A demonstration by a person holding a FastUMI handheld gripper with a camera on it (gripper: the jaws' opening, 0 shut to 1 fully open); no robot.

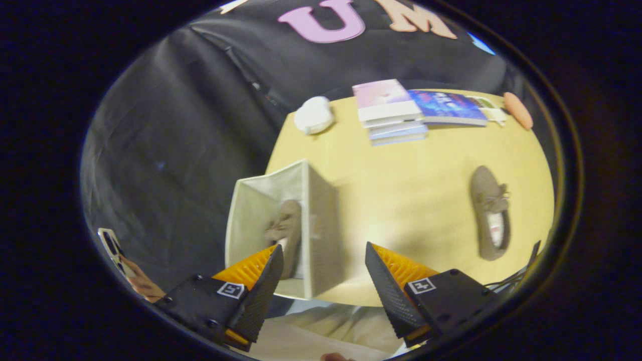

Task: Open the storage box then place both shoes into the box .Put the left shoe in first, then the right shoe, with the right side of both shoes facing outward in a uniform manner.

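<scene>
The table [411, 200], a pale yellow wooden top, carries everything under inspection. At its near left corner stands the storage box [321, 225], a light fabric cube, open at the top, with one brown shoe [287, 225] already inside it, resting along the inner wall nearest the table's middle. The second shoe [490, 213], same brown with laces, lies flat on the bare tabletop well apart from the box, off toward the right side. At the far edge sits a stack of books [388, 110], with a blue book [446, 107] just beside it and touching or nearly so. A white rounded object [314, 115] lies near the far left corner, and a small orange object [518, 110] at the far right corner. The gripper [323, 273] hangs above the near edge of the table, its fingers spread wide and holding nothing; the box wall shows between them. A hand [143, 285] holding a phone [114, 249] shows low at the left.
</scene>
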